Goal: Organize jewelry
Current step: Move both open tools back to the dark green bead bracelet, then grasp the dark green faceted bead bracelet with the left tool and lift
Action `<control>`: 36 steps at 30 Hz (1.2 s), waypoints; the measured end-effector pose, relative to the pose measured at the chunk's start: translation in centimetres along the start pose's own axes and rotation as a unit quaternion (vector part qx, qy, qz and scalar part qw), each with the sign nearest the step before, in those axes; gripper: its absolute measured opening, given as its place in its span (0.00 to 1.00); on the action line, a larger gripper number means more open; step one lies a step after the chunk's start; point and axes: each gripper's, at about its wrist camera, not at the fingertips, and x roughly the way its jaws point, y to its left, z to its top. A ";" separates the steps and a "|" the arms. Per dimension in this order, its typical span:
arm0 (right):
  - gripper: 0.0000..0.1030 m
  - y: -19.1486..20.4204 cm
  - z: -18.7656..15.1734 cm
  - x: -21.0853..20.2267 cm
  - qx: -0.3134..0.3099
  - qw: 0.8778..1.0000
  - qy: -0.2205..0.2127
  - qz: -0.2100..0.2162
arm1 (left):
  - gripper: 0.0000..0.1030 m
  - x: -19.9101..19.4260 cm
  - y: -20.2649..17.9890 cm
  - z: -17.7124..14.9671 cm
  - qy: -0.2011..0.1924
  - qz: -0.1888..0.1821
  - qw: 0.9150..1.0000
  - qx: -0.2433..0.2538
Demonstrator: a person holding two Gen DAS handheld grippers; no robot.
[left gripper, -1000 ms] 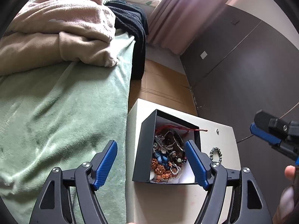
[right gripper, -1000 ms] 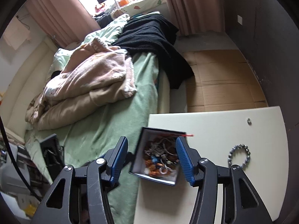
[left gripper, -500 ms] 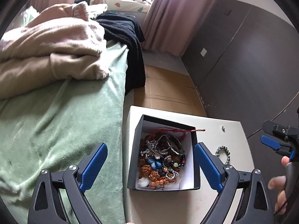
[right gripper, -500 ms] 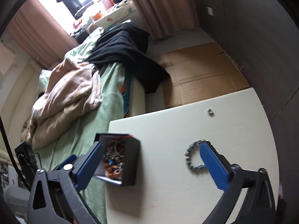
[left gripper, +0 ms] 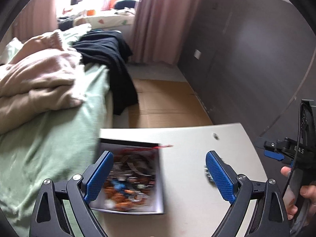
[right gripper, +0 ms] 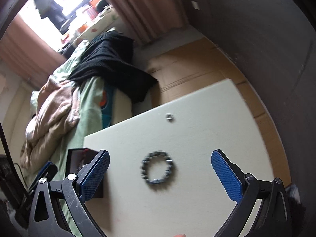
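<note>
At far left, the black open-topped cardboard box [left gripper: 130, 179] heaped with tangled jewelry sits on the cream desk [right gripper: 197, 122] beside the bed. The left gripper [left gripper: 158, 175], jaws released, holds nothing. A dark beaded bracelet [right gripper: 158, 167] lies loose between the released jaws of the right gripper [right gripper: 160, 174]. Judged step: approaching the bracelet; next, descend, close, carry it boxward.
</note>
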 end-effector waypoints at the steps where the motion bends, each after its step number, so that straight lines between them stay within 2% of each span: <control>1: 1.00 -0.7 0.0 -0.3 0.006 1.000 -0.001 -0.008 | 0.86 0.4 -0.8 -0.1 0.005 -0.003 1.000 0.006; 5: 1.00 -2.4 0.0 -0.7 -0.003 1.000 -0.006 -0.025 | 0.80 2.3 -3.9 0.0 0.028 -0.009 0.999 0.034; 8: 0.99 -3.7 0.0 -1.4 0.000 1.000 -0.013 -0.019 | 0.68 4.2 -5.9 0.1 0.054 -0.007 0.997 0.046; 10: 0.99 -4.2 0.0 -1.7 -0.001 1.000 -0.016 -0.013 | 0.57 5.6 -7.0 0.1 0.075 -0.005 0.996 0.054; 20: 0.99 -5.4 0.1 -1.3 -0.012 0.999 -0.016 -0.031 | 0.44 11.0 -9.8 -0.9 0.150 0.021 0.986 0.074; 23: 0.99 -5.4 0.0 -1.4 -0.010 0.999 -0.028 -0.020 | 0.39 12.3 -10.0 -1.3 0.168 0.031 0.982 0.075; 26: 0.99 -5.6 0.2 -1.1 -0.006 0.999 -0.027 -0.022 | 0.38 13.0 -10.0 -1.5 0.176 0.029 0.981 0.072; 27: 0.99 -5.6 0.3 -1.0 -0.006 0.999 -0.026 -0.023 | 0.35 13.2 -10.0 -1.7 0.180 0.029 0.981 0.073; 28: 0.99 -5.7 0.4 -0.8 -0.005 0.999 -0.025 -0.026 | 0.24 13.4 -10.0 -1.8 0.183 0.029 0.980 0.072; 29: 0.99 -5.9 0.5 -0.7 -0.002 0.999 -0.024 -0.028 | 0.23 13.8 -10.1 -2.0 0.188 0.026 0.979 0.072; 30: 0.99 -6.1 0.6 -0.6 0.004 0.999 -0.024 -0.030 | 0.12 13.6 -10.2 -1.9 0.176 0.025 0.981 0.077; 31: 0.99 -6.3 0.7 -0.5 0.013 0.999 -0.021 -0.028 | 0.08 13.7 -10.3 -2.1 0.176 0.029 0.980 0.087; 34: 0.99 -6.8 0.9 -0.1 0.033 0.999 -0.010 -0.012 | 0.08 13.6 -10.0 -2.1 0.183 0.008 0.980 0.081; 36: 0.98 -6.6 1.1 0.3 0.034 0.999 -0.007 -0.013 | 0.08 12.4 -9.6 -1.7 0.166 -0.004 0.983 0.075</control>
